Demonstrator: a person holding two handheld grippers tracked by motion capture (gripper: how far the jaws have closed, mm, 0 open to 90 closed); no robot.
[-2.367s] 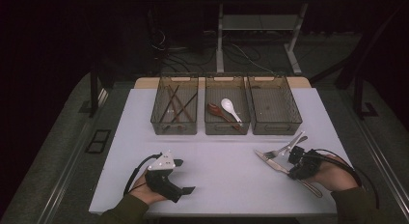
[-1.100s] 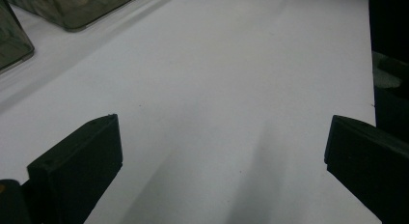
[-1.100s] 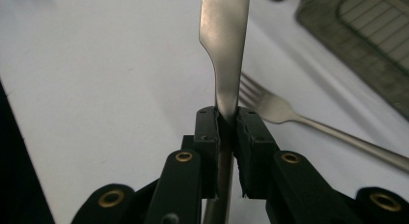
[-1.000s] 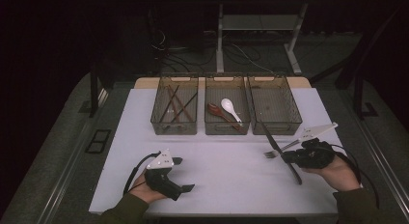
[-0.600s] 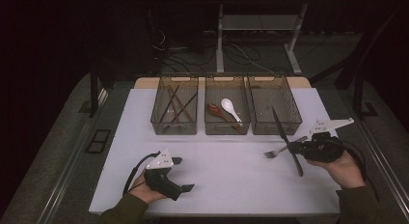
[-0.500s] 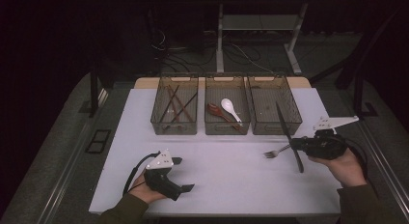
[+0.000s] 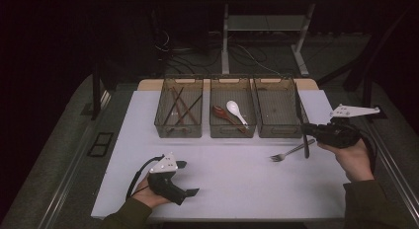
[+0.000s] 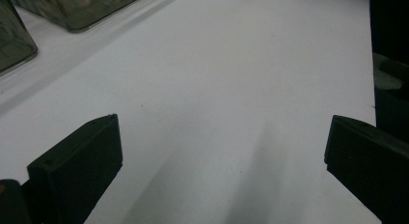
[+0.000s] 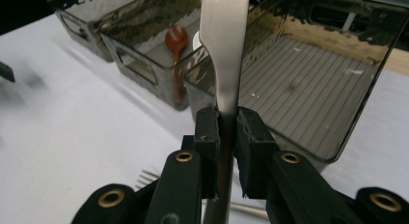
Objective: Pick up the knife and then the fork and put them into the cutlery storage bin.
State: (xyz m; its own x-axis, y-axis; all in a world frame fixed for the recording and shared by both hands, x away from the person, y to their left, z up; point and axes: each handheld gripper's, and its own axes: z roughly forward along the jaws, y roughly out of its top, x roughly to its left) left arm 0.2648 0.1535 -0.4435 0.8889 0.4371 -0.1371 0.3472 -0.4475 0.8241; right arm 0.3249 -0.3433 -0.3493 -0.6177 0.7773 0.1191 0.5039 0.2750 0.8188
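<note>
My right gripper (image 7: 305, 129) is shut on a flat metal table knife (image 7: 300, 108), held off the table at the right, beside the front right corner of the rightmost bin (image 7: 279, 133). In the right gripper view the pads clamp the knife (image 9: 224, 40), which rises upright in front of that empty bin (image 9: 381, 64). A metal fork (image 7: 292, 151) lies on the white table just below the gripper; its tines (image 9: 144, 176) show low in the right gripper view. My left gripper (image 7: 187, 178) rests near the front left, open, with bare table between its jaws (image 8: 222, 151).
Three smoky plastic bins stand in a row at the back. The left bin (image 7: 178, 132) holds chopsticks. The middle bin (image 7: 232, 132) holds a white spoon (image 7: 235, 110) and a brown spoon (image 9: 176, 40). The table's right edge lies close to my right hand.
My right gripper has lifted the knife and carried it right and farther back, toward the rightmost bin, with the knife turning more upright. The fork stays on the table. My left gripper has not moved.
</note>
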